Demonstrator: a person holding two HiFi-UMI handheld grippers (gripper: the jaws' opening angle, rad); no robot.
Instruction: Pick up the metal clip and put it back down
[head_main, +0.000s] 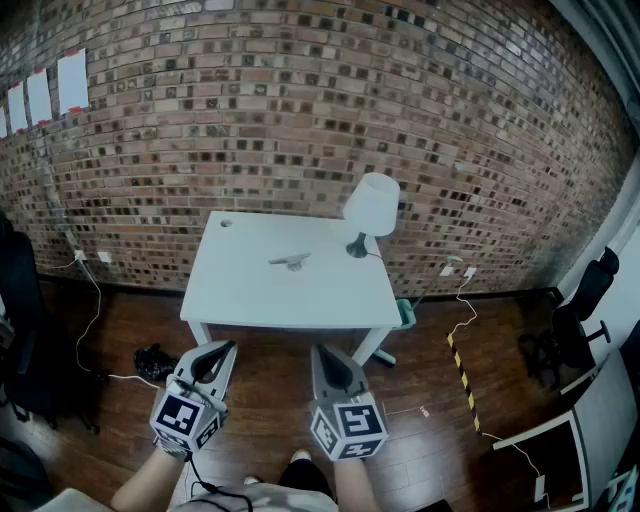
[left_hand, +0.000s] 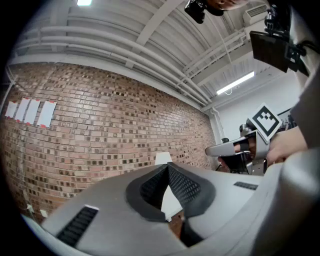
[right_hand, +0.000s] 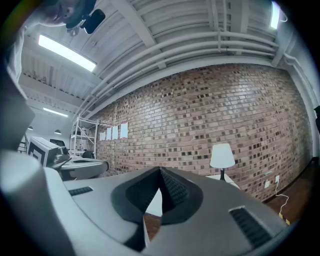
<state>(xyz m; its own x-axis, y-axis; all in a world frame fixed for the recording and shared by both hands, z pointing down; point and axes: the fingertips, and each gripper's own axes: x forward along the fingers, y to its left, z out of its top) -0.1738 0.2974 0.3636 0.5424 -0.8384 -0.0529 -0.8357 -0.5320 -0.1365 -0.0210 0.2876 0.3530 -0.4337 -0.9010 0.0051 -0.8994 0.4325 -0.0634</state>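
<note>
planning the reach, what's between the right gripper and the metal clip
Head view: from the right gripper, dark wood floor, then the white table's near edge and bare top up to the metal clip. Nothing else.

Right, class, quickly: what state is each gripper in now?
Left gripper: closed, holding nothing.
Right gripper: closed, holding nothing.

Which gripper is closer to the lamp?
Right. The right gripper is short of the table, nearly in line with the lamp; the left gripper is alongside it, farther to the lamp's left.
</note>
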